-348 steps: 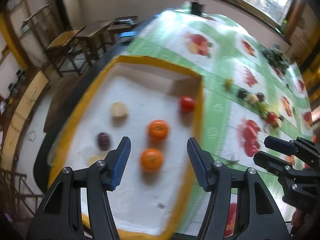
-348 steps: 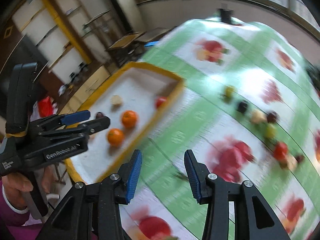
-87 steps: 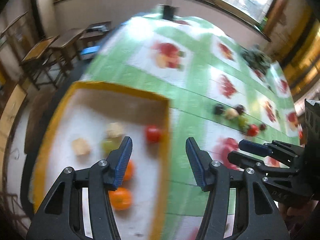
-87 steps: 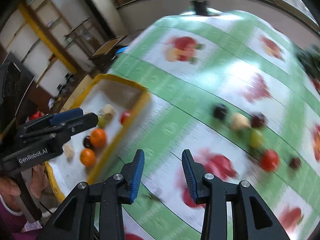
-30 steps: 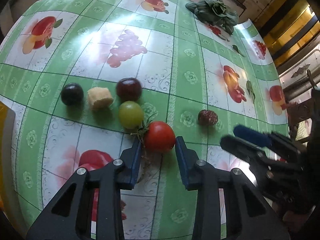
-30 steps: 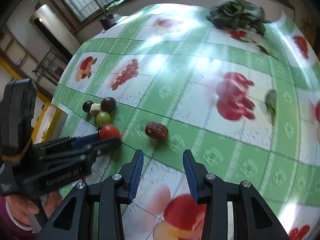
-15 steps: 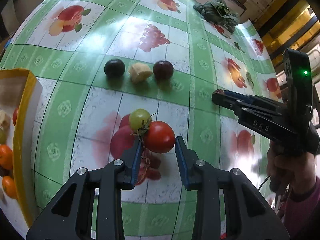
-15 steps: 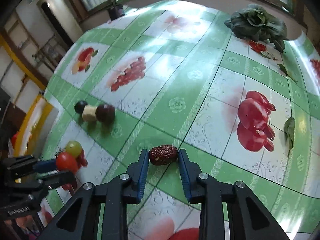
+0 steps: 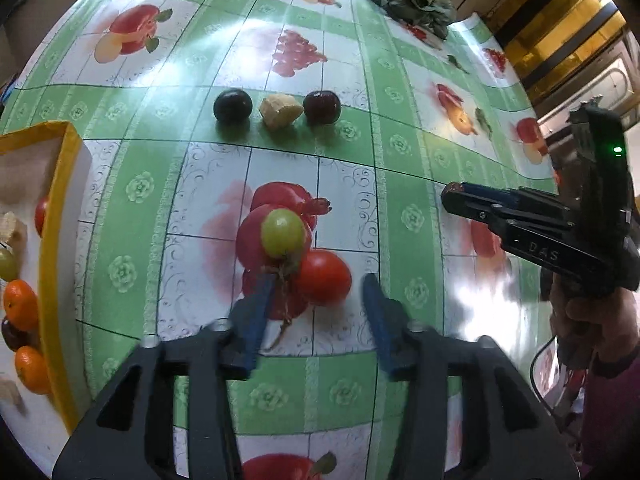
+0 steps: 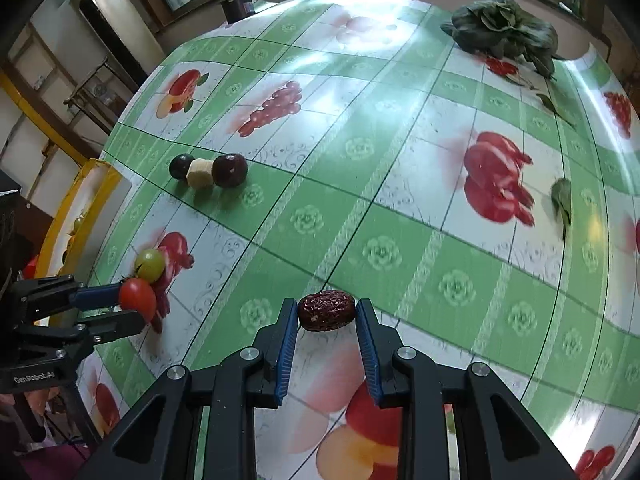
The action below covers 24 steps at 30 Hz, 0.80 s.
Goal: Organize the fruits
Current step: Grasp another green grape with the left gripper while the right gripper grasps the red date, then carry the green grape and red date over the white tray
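Nearest the right wrist camera, right gripper [image 10: 326, 322] has its blue pads clamped on a wrinkled dark-red jujube date [image 10: 326, 311], one pad touching each end, date held just above the green-and-white fruit-print oilcloth counter [image 10: 384, 216]. Left wrist view: left gripper [image 9: 316, 306] with jaws spread fairly wide and motion-blurred; round red tomato [image 9: 323, 277] sits between the fingertips, closer to the left pad, gap visible on the right side; contact with either pad can't be told. Small green round tomato [image 9: 282, 232] just beyond the red one, joined to it by a dry stem. Both lie over a printed pomegranate motif in the counter's mid area.

Yellow-rimmed white tray [image 9: 60, 240] at the counter's left edge holds two orange tangerines [image 9: 20, 310], a dark plum, a green fruit, a red one and pale chunks, partly cut off by the frame.

Farther toward the far edge, a row of three touching or nearly so: black round plum [image 9: 233, 105], beige cut fruit chunk [image 9: 280, 111], dark-red plum [image 9: 321, 107].

Far-right corner of the counter: bunch of dark leafy greens [image 10: 504, 26], with loose leaves near the right edge.
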Each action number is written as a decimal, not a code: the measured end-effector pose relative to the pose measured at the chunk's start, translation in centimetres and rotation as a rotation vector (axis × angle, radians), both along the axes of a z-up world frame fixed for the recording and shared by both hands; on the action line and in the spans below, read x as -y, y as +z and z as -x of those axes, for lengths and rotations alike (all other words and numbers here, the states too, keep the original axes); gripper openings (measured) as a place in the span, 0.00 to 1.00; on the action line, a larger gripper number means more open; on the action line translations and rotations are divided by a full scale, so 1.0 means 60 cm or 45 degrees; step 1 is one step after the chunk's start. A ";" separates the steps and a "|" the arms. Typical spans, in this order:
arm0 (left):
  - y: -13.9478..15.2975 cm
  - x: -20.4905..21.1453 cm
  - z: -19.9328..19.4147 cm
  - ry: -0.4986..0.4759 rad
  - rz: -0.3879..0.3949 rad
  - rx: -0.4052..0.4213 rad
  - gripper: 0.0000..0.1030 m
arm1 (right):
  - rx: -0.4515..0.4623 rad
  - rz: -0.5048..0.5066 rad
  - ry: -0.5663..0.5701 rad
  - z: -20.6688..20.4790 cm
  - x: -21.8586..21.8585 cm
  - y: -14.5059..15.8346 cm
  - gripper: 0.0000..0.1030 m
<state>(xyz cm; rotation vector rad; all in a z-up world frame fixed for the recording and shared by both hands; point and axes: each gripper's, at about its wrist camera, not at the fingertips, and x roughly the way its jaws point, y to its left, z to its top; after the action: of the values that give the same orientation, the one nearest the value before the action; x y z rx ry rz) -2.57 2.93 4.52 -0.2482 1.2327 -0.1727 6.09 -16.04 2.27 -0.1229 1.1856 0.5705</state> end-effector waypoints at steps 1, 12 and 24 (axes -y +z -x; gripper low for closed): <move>0.003 -0.002 0.002 -0.002 0.003 0.008 0.65 | -0.003 -0.001 -0.001 0.003 0.003 0.000 0.28; 0.010 -0.029 -0.035 0.031 -0.018 0.029 0.66 | -0.013 -0.021 0.003 0.007 -0.005 0.003 0.28; -0.030 -0.025 -0.060 0.055 -0.112 -0.054 0.24 | -0.011 -0.033 0.007 0.005 -0.009 0.009 0.28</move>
<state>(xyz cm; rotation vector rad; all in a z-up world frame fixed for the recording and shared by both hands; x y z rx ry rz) 1.06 4.40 2.75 -0.2026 1.2729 -0.0762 5.77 -15.49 2.82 -0.1020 1.1864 0.5917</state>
